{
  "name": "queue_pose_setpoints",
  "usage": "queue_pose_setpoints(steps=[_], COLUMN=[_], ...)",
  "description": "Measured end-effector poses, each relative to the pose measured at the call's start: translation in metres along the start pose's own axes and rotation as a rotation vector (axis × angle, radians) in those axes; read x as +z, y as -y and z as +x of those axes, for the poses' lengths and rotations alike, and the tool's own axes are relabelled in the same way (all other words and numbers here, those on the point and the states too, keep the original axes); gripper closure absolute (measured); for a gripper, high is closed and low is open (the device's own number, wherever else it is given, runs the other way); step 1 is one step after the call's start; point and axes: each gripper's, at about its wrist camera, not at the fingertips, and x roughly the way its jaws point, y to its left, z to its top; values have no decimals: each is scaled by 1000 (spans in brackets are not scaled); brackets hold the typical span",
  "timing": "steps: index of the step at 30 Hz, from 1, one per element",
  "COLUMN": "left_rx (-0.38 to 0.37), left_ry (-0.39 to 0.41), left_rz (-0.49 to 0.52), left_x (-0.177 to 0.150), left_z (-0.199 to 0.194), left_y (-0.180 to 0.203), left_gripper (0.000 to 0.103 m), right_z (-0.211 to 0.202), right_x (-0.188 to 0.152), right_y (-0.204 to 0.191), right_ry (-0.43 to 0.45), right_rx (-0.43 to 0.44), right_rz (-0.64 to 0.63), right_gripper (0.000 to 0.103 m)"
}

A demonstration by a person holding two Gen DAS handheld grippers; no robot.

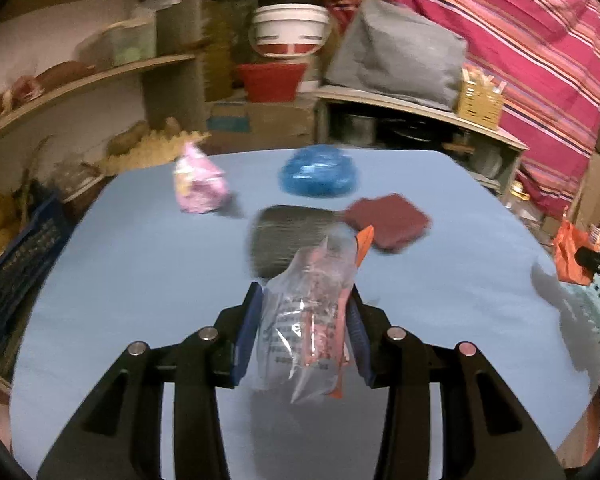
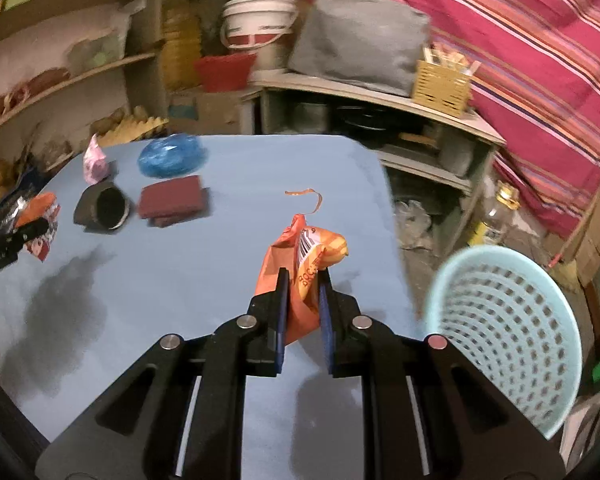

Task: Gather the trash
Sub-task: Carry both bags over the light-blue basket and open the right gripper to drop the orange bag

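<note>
My left gripper (image 1: 305, 300) is shut on a clear plastic wrapper with red print (image 1: 308, 312), held above the blue table (image 1: 140, 272). My right gripper (image 2: 304, 284) is shut on an orange snack bag (image 2: 300, 280), held above the table's right part (image 2: 180, 272). A light blue perforated basket (image 2: 504, 336) stands just right of the right gripper, past the table edge. A thin orange strip (image 2: 306, 198) lies on the table beyond the orange bag. The left gripper with its wrapper shows at the far left of the right wrist view (image 2: 16, 236).
On the far part of the table lie a pink wrapper (image 1: 198, 184), a blue crumpled bag (image 1: 320, 172), a dark red folded cloth (image 1: 388, 220) and a dark cup on its side (image 2: 102, 210). Shelves, buckets and a striped red cloth stand behind.
</note>
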Motion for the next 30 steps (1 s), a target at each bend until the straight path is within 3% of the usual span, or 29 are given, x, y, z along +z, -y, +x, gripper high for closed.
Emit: queue_pose_setpoints(steps=[17, 25, 30], left_rx=[-204, -301, -339], left_ry=[58, 70, 73], left_rz=[152, 187, 215], left_x=[40, 47, 50], left_z=[8, 13, 15], left_y=[197, 263, 292], left_gripper=[62, 62, 62], right_z=[-46, -61, -51], right_x=[-25, -33, -39], right_y=[140, 193, 209], right_ry=[55, 89, 59], right_rx=[-153, -199, -212], right_rz=[171, 305, 335], right_gripper=[88, 88, 88])
